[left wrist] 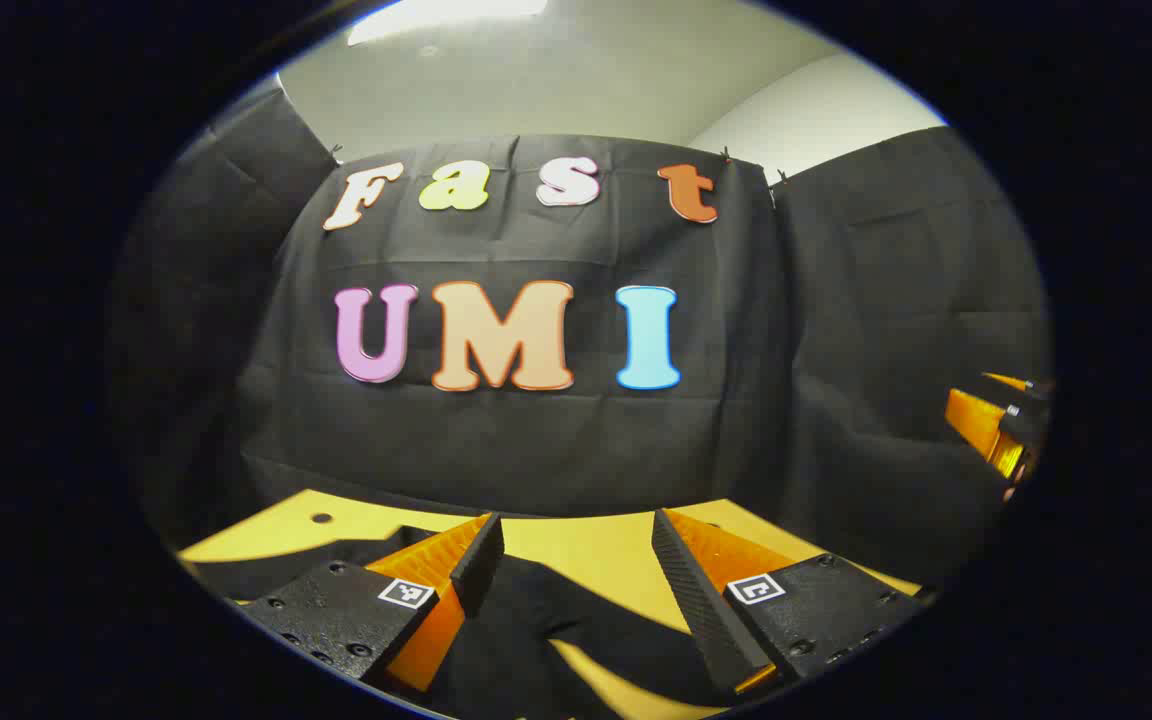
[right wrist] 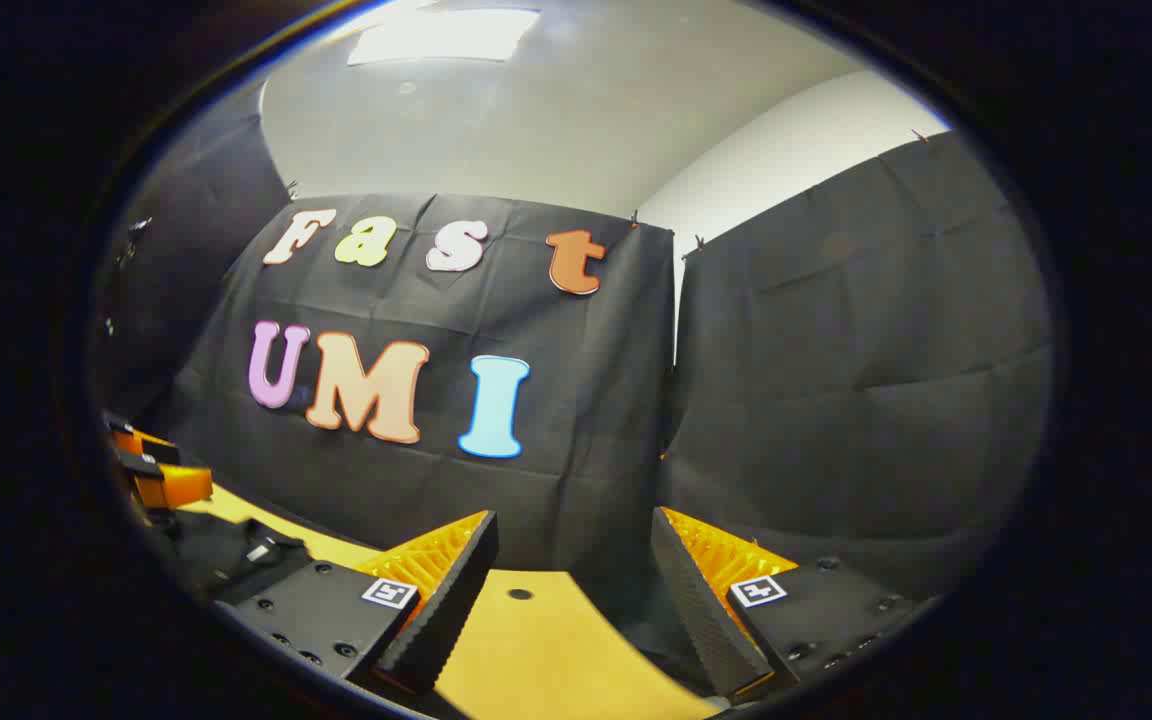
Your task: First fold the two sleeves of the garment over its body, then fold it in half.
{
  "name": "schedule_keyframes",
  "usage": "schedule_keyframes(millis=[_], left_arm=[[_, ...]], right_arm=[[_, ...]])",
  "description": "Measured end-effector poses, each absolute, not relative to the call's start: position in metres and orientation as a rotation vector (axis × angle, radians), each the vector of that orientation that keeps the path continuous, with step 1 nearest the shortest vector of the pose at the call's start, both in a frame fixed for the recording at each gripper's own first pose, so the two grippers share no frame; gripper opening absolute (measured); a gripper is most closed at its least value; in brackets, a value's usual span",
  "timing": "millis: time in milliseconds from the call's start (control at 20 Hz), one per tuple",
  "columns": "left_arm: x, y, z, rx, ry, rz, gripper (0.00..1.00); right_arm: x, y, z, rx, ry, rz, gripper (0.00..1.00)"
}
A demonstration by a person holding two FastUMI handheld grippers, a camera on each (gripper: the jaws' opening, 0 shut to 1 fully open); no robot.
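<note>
left tool (left wrist: 576,560) held spread above black garment (left wrist: 536,640) on yellow table (left wrist: 596,550); right tool (right wrist: 571,570) also spread, gripping nothing. garment's long axis cannot be told.

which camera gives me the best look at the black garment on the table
The left gripper view: the black garment spreads across the yellow table right under the open left gripper. The right gripper view catches a bunched part at its left edge.
</note>
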State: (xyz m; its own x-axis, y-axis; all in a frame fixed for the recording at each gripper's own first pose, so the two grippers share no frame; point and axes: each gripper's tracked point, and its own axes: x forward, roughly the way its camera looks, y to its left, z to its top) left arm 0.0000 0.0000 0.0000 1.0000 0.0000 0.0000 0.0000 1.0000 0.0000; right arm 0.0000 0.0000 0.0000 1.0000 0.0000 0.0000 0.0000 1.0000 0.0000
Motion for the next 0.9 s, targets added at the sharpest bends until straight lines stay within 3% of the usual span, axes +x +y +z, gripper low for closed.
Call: schedule_keyframes(millis=[50, 250, 400, 750, 800, 900], left_arm=[[-0.01, 0.031, 0.008, 0.0, -0.009, 0.001, 0.9], [-0.035, 0.146, 0.031, 0.04, -0.005, 0.047, 0.94], [-0.043, 0.194, 0.053, 0.032, -0.045, 0.091, 0.94], [-0.04, 0.204, 0.063, 0.013, -0.08, 0.07, 0.94], [-0.041, 0.207, 0.065, 0.014, -0.084, 0.082, 0.93], [-0.044, 0.211, 0.066, 0.002, -0.089, 0.11, 0.93]], right_arm=[[-0.009, 0.03, 0.002, 0.006, 0.007, -0.002, 0.97], [-0.038, 0.158, 0.013, 0.11, 0.051, 0.08, 0.99], [-0.056, 0.217, 0.016, 0.143, 0.071, 0.137, 1.0], [-0.058, 0.273, 0.018, 0.176, 0.098, 0.214, 0.99], [-0.053, 0.273, 0.019, 0.176, 0.091, 0.223, 0.96], [-0.045, 0.276, 0.017, 0.189, 0.103, 0.248, 0.99]])
